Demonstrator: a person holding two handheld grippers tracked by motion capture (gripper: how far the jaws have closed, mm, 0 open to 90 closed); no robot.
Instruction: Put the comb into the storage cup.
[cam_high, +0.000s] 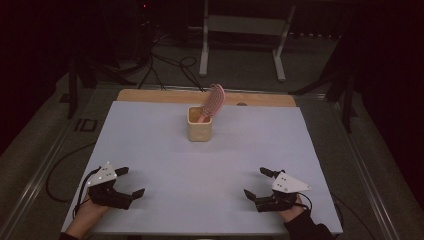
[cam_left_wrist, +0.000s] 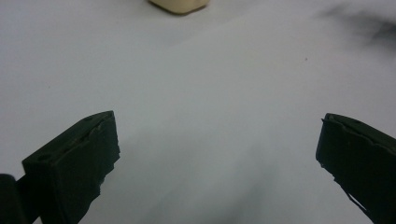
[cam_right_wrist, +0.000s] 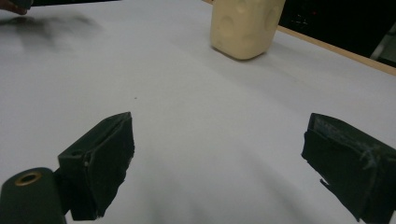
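A cream square cup stands at the middle back of the white table cover, with a pink hairbrush upright in it, head leaning right. The cup's base shows at the top of the left gripper view, and the cup sits at the upper middle of the right gripper view. My left gripper rests near the front left edge, open and holding nothing. My right gripper rests near the front right, open with nothing between its jaws.
The white sheet covers a wooden table whose back edge shows bare. Cables and a white metal stand lie on the floor behind the table. A dark frame leg stands at the left.
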